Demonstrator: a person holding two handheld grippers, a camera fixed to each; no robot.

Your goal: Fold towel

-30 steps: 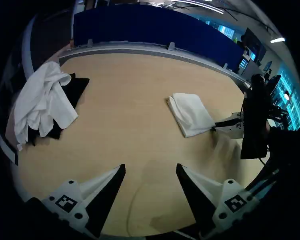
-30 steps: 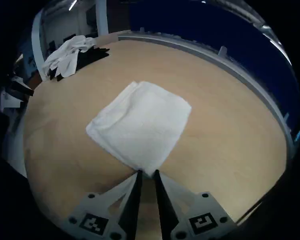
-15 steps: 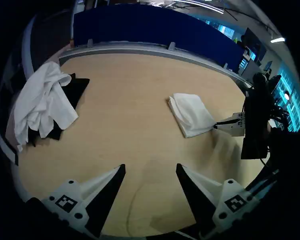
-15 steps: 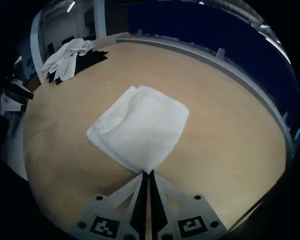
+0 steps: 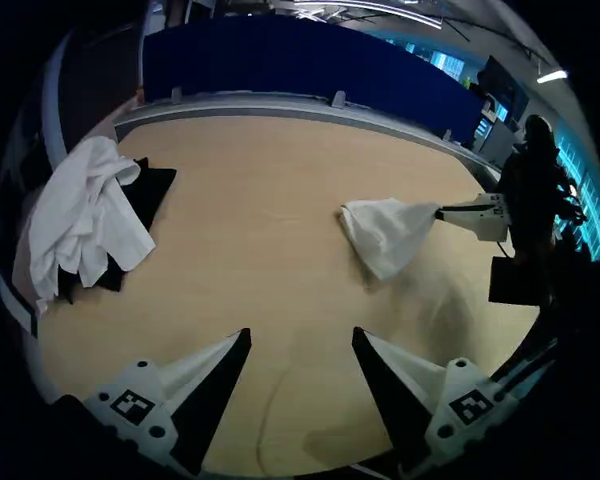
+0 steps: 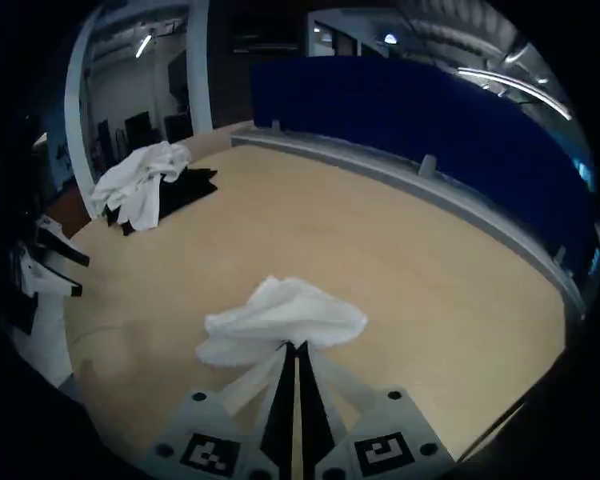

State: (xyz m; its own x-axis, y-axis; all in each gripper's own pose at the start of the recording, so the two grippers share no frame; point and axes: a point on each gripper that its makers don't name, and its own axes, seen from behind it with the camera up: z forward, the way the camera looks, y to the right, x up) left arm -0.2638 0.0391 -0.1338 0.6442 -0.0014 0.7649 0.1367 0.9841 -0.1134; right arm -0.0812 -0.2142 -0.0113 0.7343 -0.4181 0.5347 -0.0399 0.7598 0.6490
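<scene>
My right hand-held gripper [image 6: 298,350] pinches one towel [image 6: 288,318] corner at 6 o'clock; the left hand-held gripper [image 5: 300,336] gapes wide. So thin a pinch may slip and unfold it.

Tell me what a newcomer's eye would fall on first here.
The folded white towel, hanging over the light wooden table from the shut right gripper pinching its corner. Next, the crumpled white cloth heap on black fabric at the table's edge.

Towel [image 6: 280,316] looked soft white cloth, matt, napped. Table [image 5: 252,240] was pale wood-look, smooth, faintly shiny. Left gripper [image 5: 300,332] was white matt plastic, black inner faces. Heaped cloth [image 5: 80,212] looked thin, white, creased.
</scene>
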